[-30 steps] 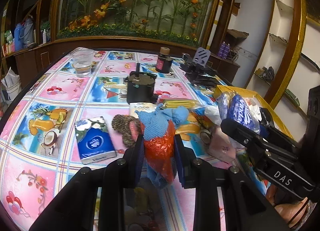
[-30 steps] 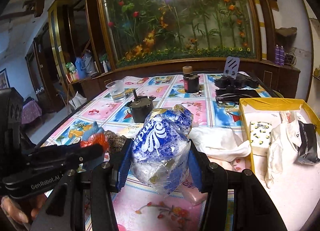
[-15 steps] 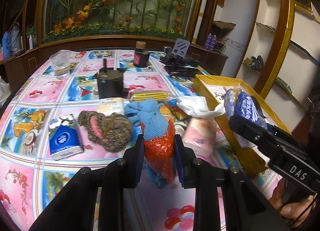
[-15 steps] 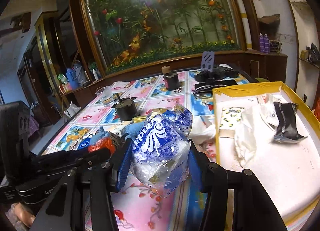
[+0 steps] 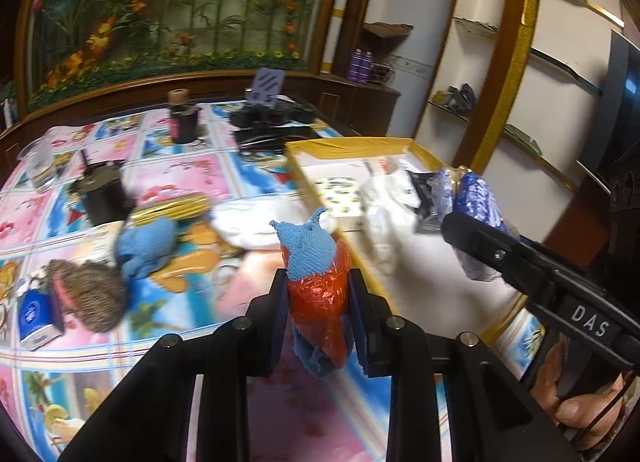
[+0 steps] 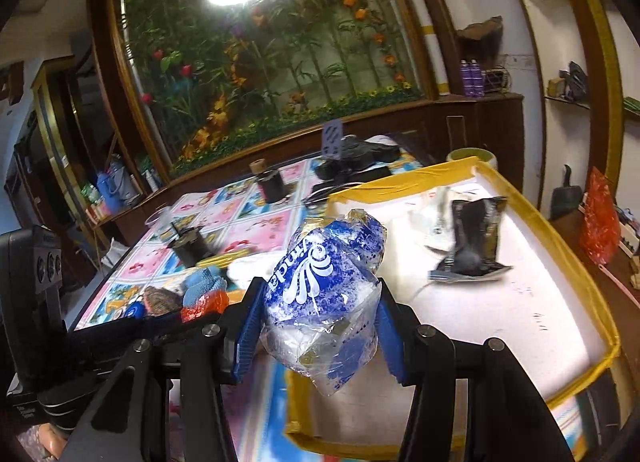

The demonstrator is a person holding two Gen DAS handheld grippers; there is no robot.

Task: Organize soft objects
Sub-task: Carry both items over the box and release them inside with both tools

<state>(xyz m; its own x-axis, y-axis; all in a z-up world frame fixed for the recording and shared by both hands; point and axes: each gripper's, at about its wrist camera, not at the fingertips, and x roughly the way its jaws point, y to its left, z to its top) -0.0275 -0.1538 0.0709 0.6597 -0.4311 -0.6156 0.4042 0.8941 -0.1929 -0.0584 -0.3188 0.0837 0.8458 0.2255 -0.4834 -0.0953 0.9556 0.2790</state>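
Both grippers have swung right across the table since a second ago, and the yellow-rimmed tray that sat off to the side now fills the right half of each view. Nearest, the left gripper is clamped tight on a blue knitted glove in a red plastic bag, the knit poking up above the pads, the bundle held over the tablecloth just left of the tray's near rim. To its right the right gripper squeezes a crumpled blue-and-white Vinda tissue pack, jaws about half spread around its bulk, and it hangs right over the tray's near-left corner. A hand shows under the right gripper's handle in the left view.

Further out on the cloth, left side: a small blue tissue packet, a brown knitted item with pink lining, and a second blue glove beyond them. A white cloth lies just left of the tray edge, a gold wrapped stick behind it.

Inside the tray: a patterned tissue pack, white cloth and a black packet further right, all blurred.

Far back, a dark pot with a handle, a clear cup, a dark jar with a cork lid and black gear by the floral mural.
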